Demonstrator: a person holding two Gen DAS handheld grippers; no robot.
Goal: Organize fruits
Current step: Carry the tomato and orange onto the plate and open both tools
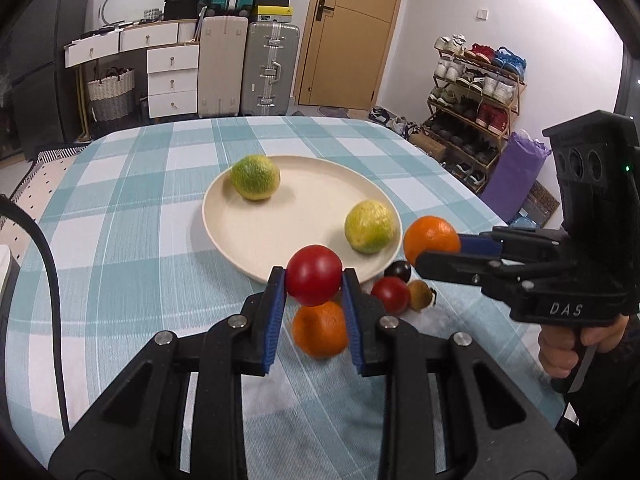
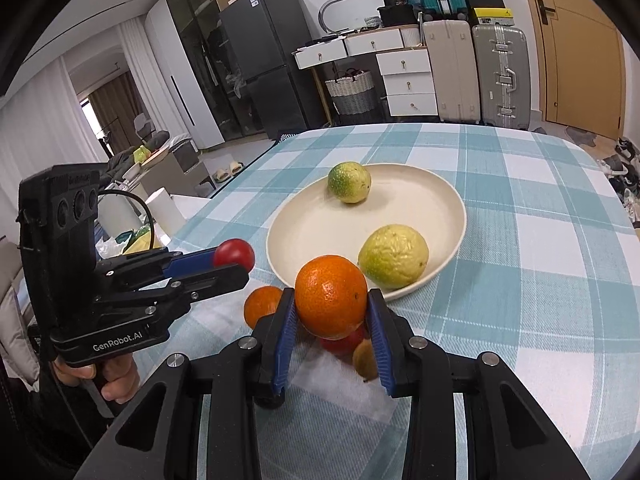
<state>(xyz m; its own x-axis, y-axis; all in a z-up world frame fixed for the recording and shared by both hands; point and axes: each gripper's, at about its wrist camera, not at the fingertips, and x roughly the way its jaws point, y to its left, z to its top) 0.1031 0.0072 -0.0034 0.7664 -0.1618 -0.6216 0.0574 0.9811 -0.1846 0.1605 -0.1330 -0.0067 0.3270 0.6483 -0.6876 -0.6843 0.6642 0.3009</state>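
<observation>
A cream plate [image 1: 256,240] [image 2: 440,208] on the checked tablecloth holds two yellow-green citrus fruits [image 1: 256,178] [image 1: 370,226] [image 2: 349,182] [image 2: 393,256]. My left gripper [image 1: 314,280] [image 2: 240,262] is shut on a red tomato [image 1: 314,274] [image 2: 234,254], held above the cloth near the plate's near rim. My right gripper [image 2: 331,304] [image 1: 430,246] is shut on an orange [image 2: 331,296] [image 1: 431,238], held just off the plate's edge. On the cloth below lie another orange [image 1: 320,330] [image 2: 262,304], a red tomato [image 1: 390,294], a dark fruit [image 1: 399,270] and a small brownish fruit [image 1: 420,294] [image 2: 364,358].
The table [image 1: 120,200] has a blue-and-white checked cloth. Behind it stand suitcases [image 1: 270,68], white drawers [image 1: 172,80] and a door [image 1: 352,32]. A shoe rack [image 1: 476,92] stands to the right, a fridge [image 2: 256,60] to the left. A black cable [image 1: 48,280] hangs at the left.
</observation>
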